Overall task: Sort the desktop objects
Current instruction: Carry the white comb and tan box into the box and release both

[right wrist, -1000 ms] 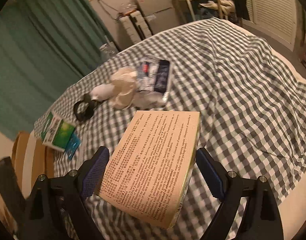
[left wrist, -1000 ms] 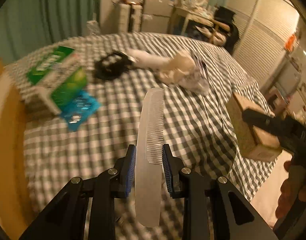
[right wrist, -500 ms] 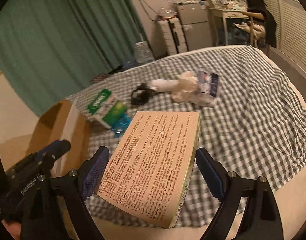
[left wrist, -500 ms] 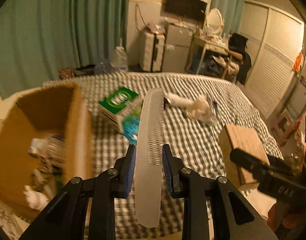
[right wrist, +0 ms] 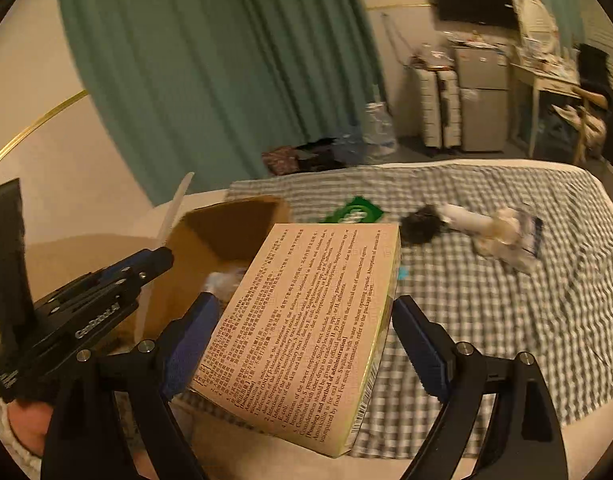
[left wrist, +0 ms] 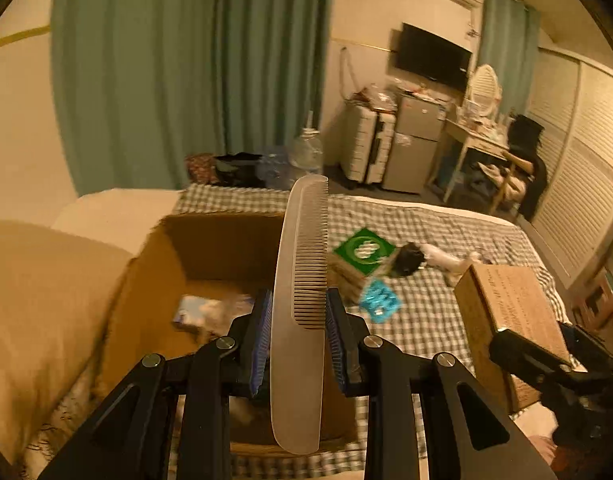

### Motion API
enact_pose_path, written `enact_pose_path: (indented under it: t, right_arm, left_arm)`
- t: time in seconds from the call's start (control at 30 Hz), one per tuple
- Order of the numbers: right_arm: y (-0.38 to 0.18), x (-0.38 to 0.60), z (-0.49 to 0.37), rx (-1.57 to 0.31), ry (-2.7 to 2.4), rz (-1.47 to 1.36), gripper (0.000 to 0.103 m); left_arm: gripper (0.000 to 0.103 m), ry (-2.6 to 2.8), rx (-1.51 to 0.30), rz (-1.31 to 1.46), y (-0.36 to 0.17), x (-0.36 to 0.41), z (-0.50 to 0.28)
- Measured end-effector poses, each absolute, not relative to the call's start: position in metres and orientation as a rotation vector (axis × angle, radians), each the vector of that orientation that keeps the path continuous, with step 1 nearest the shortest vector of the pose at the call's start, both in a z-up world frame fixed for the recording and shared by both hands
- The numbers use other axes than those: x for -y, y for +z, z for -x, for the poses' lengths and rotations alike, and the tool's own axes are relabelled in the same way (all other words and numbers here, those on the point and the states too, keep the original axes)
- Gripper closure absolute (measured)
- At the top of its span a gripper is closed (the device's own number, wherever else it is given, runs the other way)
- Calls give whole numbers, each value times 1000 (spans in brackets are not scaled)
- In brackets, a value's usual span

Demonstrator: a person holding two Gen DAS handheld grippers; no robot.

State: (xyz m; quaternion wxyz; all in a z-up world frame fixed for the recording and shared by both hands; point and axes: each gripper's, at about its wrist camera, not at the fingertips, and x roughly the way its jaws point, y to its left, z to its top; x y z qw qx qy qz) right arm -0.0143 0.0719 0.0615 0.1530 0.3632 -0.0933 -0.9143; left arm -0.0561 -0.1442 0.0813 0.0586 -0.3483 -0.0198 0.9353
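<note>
My left gripper (left wrist: 298,332) is shut on a translucent white comb (left wrist: 300,300) that stands upright between its blue pads, held over an open cardboard box (left wrist: 210,248) with a few items inside. My right gripper (right wrist: 306,344) is shut on a tan medicine box (right wrist: 302,332) printed with text, its blue pads pressing both sides. In the left wrist view the medicine box (left wrist: 506,312) shows at the right. The right wrist view shows the cardboard box (right wrist: 226,232) behind the medicine box, with the left gripper (right wrist: 154,260) and the comb (right wrist: 174,208) at the left.
On the checked bedspread (left wrist: 446,232) lie a green box (left wrist: 364,252), a blue blister pack (left wrist: 380,298), a black item (right wrist: 420,224) and a white bundle (right wrist: 502,232). A cream cushion (left wrist: 38,300) lies left of the cardboard box. Green curtains, a fridge and a desk stand behind.
Both grippers have swung left and risen, each with its load. The cardboard box has come into view under the comb, and the bed's items have slid to the right.
</note>
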Motion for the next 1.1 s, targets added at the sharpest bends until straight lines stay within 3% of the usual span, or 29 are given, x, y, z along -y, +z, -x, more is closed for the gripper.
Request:
enact_pose_path:
  t: [0.8,0.83,0.9,0.93,1.1]
  right_arm:
    - [23,32,114,173,-2458,-1136,19]
    - [23,30,115,187,-2464,-1129,19]
    - [23,22,115,224,-2473,-1121,19]
    - [22,17,114,239,-2479,-1123,19]
    - [22,-16,98,285,-2553,-1117,18]
  left_arm:
    - [76,2815,152,1341,-10,232,94]
    - [70,2814,142,1347,-12,232,94]
    - [43,2815,107,1360,-15,230,95]
    - [22,2828,91,1356,-15,229,94]
    - [15,2860,122,1320,-9,225,84]
